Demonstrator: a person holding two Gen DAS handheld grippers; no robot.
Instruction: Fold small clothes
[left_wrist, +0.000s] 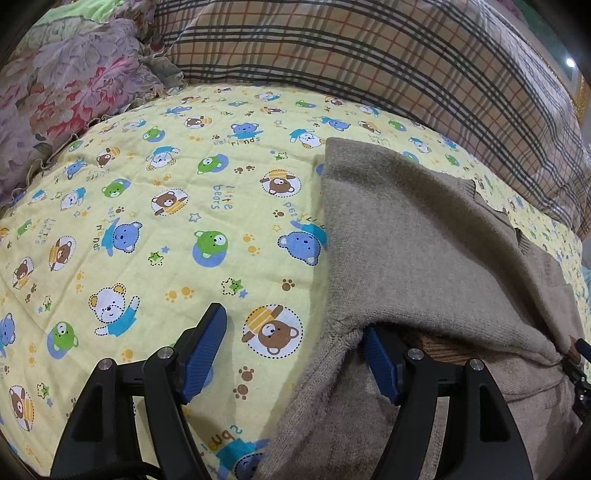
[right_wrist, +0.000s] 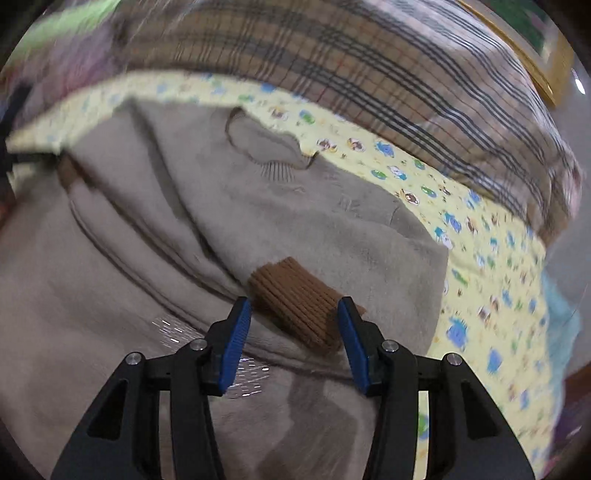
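where the grey-brown sweater (left_wrist: 399, 229) drapes over the near right of the left wrist view, it hides the tip of the left gripper's (left_wrist: 295, 350) right finger, and whether that pad touches the knit underneath cannot be told. this gripper sits low over the yellow bear-print quilt (left_wrist: 166, 221) with its jaws spread wide, nothing clamped between them, its left finger above bare quilt and its right at the sweater's left edge. in the right wrist view, much of it smeared by blur, the right gripper (right_wrist: 294, 332) is angled down over the sweater (right_wrist: 155, 229), jaws well apart on either side of a brown ribbed cuff (right_wrist: 295, 299) lying on the folded knit; neither pad clearly touches it. the sweater lies on the quilt's right part, its neckline toward the far side. beyond the quilt lie a plaid pillow (left_wrist: 369, 55) and, far left, a floral cushion (left_wrist: 66, 92), cut off by the lens rim.
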